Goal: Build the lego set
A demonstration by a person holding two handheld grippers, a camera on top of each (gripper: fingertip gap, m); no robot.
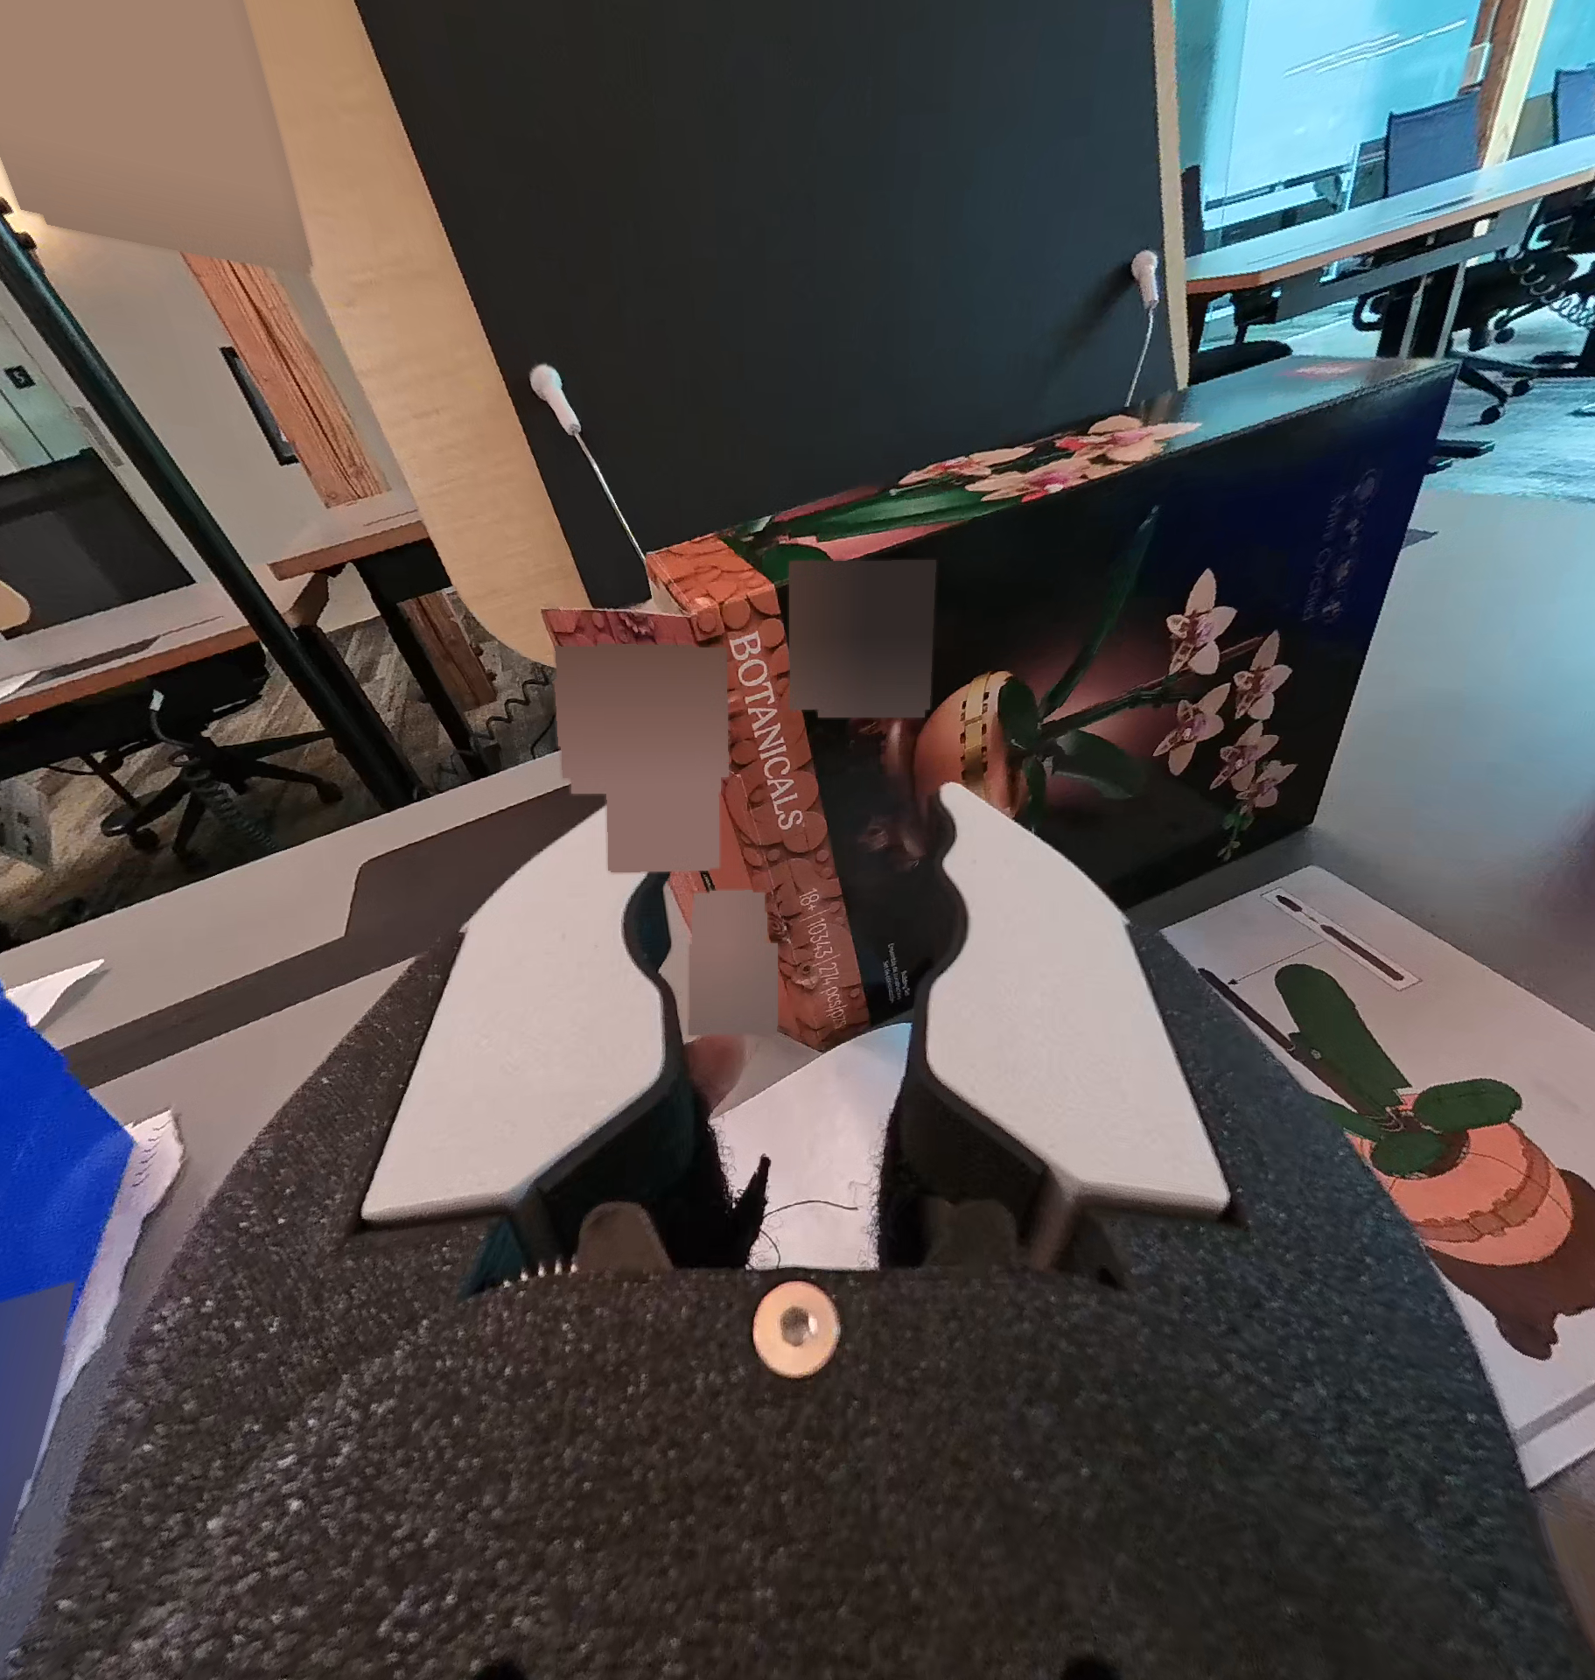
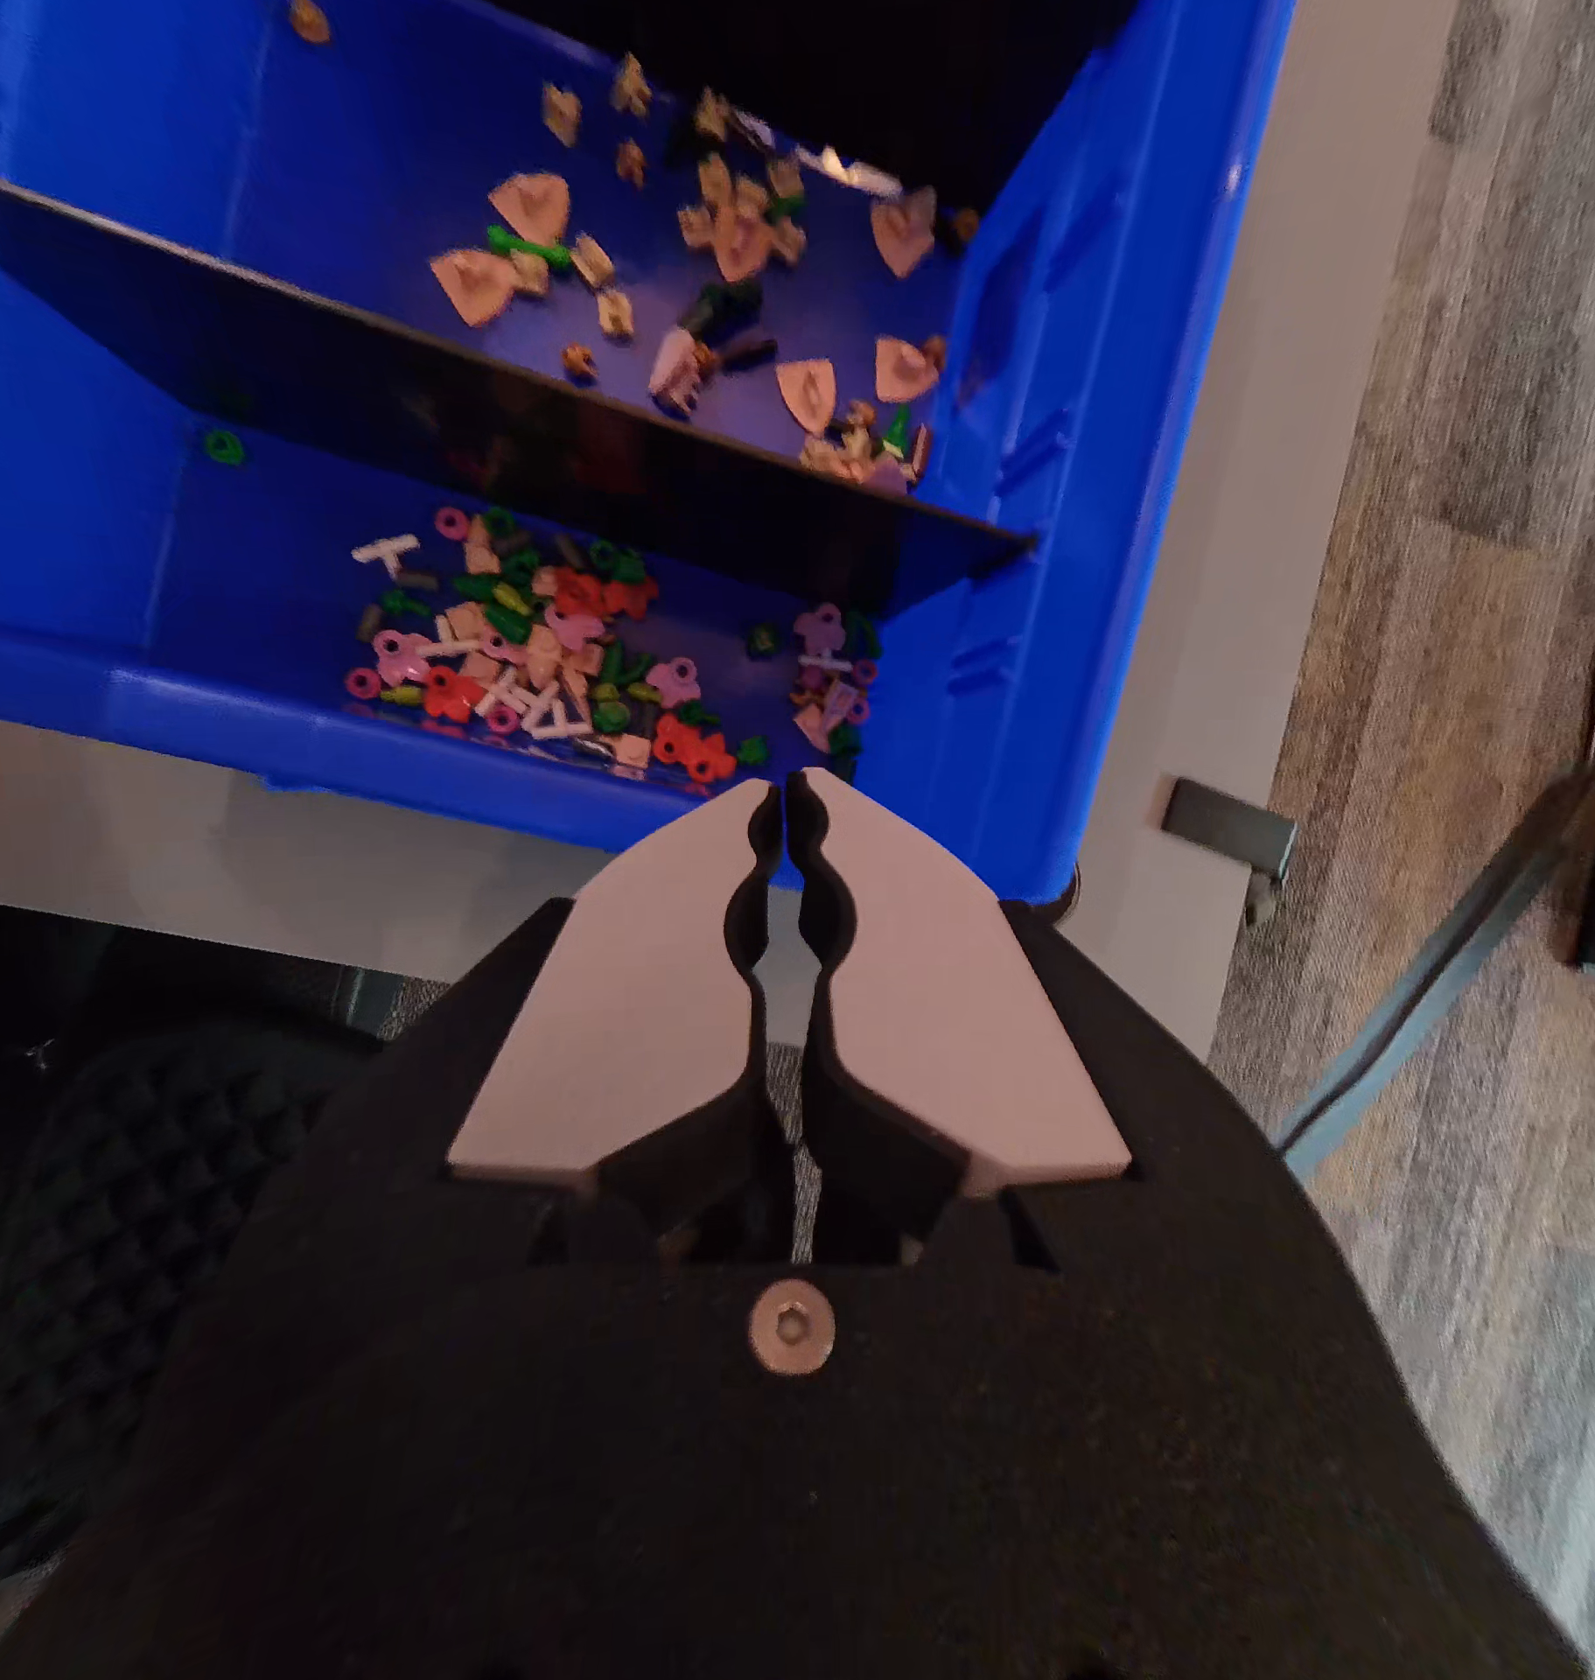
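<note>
While pinched shut and empty, right hand-held gripper (image 2: 786, 789) just short of binned lego pieces (image 2: 539, 659)

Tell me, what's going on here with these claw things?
A person is building a Lego flower set with two handheld grippers. The left gripper is open, facing the set's box beside an instruction sheet. The right gripper is shut and empty, hovering at the edge of a blue bin of loose pieces.
</note>
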